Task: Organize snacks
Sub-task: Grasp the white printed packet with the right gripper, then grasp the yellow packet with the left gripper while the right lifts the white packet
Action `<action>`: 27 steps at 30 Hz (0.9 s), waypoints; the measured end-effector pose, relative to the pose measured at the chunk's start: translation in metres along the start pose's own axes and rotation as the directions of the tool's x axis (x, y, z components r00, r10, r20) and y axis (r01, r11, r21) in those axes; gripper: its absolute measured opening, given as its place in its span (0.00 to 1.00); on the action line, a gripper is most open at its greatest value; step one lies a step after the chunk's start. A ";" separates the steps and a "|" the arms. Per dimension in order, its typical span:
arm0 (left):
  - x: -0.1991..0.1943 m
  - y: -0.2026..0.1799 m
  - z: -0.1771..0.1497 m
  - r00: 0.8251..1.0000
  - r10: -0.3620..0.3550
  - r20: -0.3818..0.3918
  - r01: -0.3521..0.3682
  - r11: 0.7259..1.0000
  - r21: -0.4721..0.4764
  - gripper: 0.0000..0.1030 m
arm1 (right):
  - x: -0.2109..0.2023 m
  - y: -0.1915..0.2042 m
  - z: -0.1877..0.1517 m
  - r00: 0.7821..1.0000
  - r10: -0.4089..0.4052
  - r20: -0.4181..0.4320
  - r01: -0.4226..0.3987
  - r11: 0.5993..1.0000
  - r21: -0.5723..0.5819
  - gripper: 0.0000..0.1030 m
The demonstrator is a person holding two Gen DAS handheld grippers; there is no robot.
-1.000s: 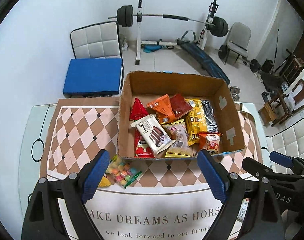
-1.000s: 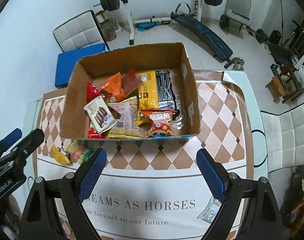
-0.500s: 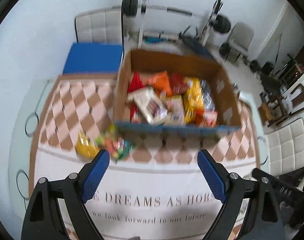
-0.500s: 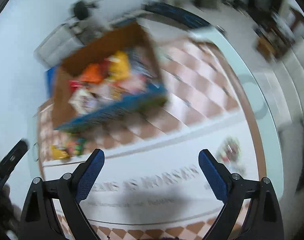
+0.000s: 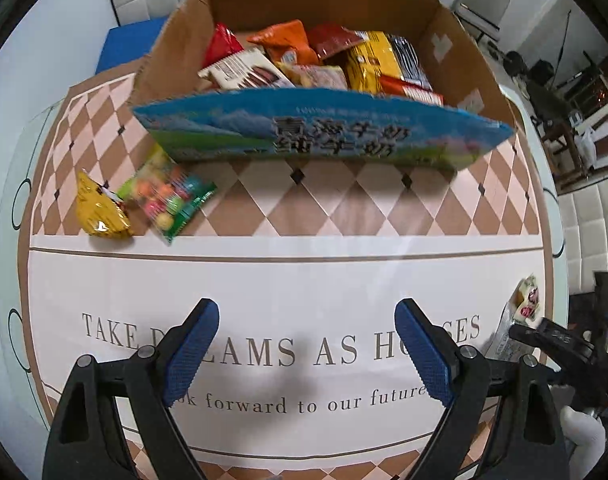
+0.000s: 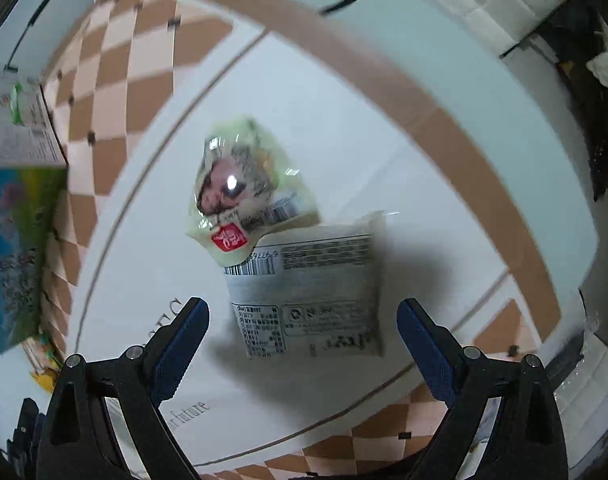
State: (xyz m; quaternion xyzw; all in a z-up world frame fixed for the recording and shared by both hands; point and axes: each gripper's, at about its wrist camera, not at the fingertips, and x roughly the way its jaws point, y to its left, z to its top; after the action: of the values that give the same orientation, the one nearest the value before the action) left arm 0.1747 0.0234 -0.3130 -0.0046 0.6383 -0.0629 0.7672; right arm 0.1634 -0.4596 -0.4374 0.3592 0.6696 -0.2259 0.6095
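Observation:
A cardboard box with a blue printed front holds several snack packs. A yellow pack and a bag of coloured candy lie on the mat at its left front corner. My left gripper is open and empty, low over the mat's lettering. In the right wrist view, a pale green pack overlaps a white pack lying label up. My right gripper is open, its fingers either side of the white pack's near end. Both packs show at the right edge of the left wrist view.
The table mat has a checked border and printed words. The box's blue side shows at the left in the right wrist view. White padded chairs stand to the right of the table. Gym gear stands behind the box.
Both grippers have dropped toward the table. The right one swung right, away from the box, to hover over the two packs. The left one moved lower and nearer the box front.

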 end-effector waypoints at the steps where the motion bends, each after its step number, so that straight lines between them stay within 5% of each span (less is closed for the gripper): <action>1: 0.002 0.000 -0.001 1.000 0.000 -0.004 0.000 1.000 0.003 0.88 | 0.008 0.003 0.001 1.000 -0.023 -0.015 0.023 1.000 -0.021 0.94; 4: 0.005 -0.001 -0.003 1.000 0.010 -0.011 -0.010 1.000 0.014 0.88 | 0.023 0.015 0.000 0.997 -0.076 -0.019 0.074 0.994 -0.084 0.89; 6: 0.007 0.002 -0.004 1.000 0.016 -0.013 -0.016 1.000 0.012 0.88 | 0.021 0.026 -0.004 0.993 -0.119 0.027 0.121 0.983 -0.139 0.74; 17: 0.008 0.073 0.005 0.997 0.065 -0.038 -0.069 0.990 -0.122 0.87 | 0.028 0.101 -0.048 1.000 -0.005 -0.007 0.002 0.934 -0.356 0.73; 22: 0.004 0.142 0.022 0.998 0.055 -0.044 -0.065 0.958 -0.278 0.87 | 0.027 0.158 -0.059 0.999 0.046 -0.018 -0.049 0.892 -0.448 0.73; 27: 0.016 0.214 0.036 0.998 -0.046 -0.050 0.017 0.878 -0.478 0.87 | 0.023 0.218 -0.068 0.997 0.076 -0.029 -0.081 0.863 -0.500 0.73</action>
State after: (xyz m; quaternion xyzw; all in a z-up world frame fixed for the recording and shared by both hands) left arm 0.2321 0.2314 -0.3409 -0.2016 0.6567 0.0836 0.7219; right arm 0.2836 -0.2651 -0.4200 0.2170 0.6926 -0.0183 0.6876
